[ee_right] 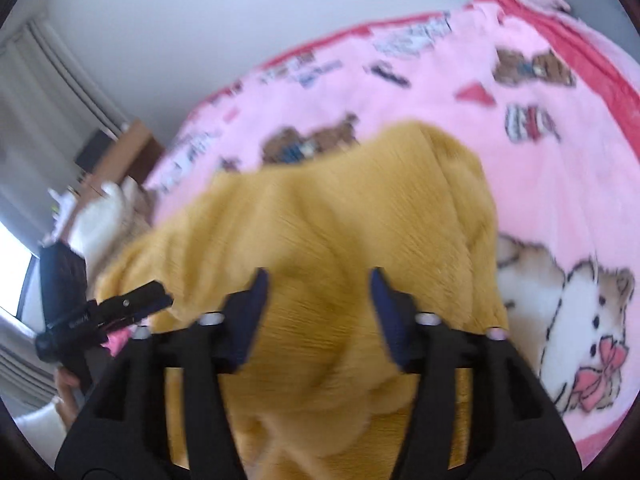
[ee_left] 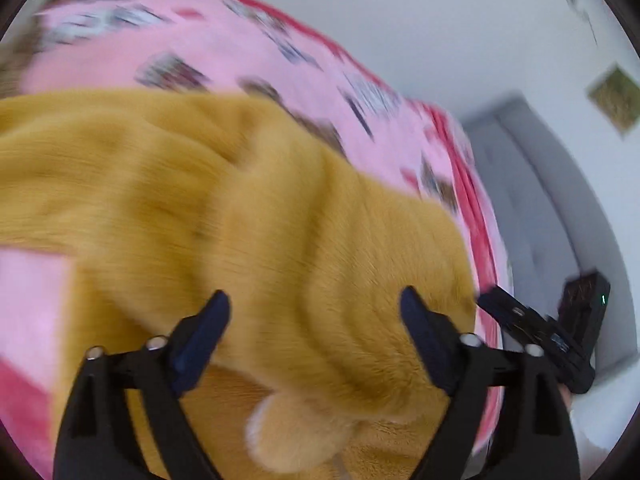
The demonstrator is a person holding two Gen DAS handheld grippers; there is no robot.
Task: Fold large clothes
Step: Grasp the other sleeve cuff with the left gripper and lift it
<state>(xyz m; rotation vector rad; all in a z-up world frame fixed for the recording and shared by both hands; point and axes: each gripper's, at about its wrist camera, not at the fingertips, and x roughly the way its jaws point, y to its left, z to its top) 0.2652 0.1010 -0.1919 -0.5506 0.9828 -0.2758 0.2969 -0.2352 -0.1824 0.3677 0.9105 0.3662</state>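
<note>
You are at a release point in the fold: the mustard fleece garment (ee_left: 248,208) lies in a bunched, doubled heap on the pink printed blanket (ee_left: 224,44) of the bed, directly ahead of and beneath both tools. Your left hand-held gripper (ee_left: 316,312) stands wide, its jaws apart with a ridge of fleece below the gap but no cloth pinched between the pads. Your right hand-held gripper (ee_right: 318,288) is likewise parted, narrower than the left, and grips nothing; the garment's raised fold sits just ahead of its tips. Both views are motion-blurred, so fine edges cannot be read. For the next move, judge which free edge or corner of the garment lies nearest each gripper, bring the jaws around a single layer, and close before lifting, so the next fold lands square and flat.
</note>
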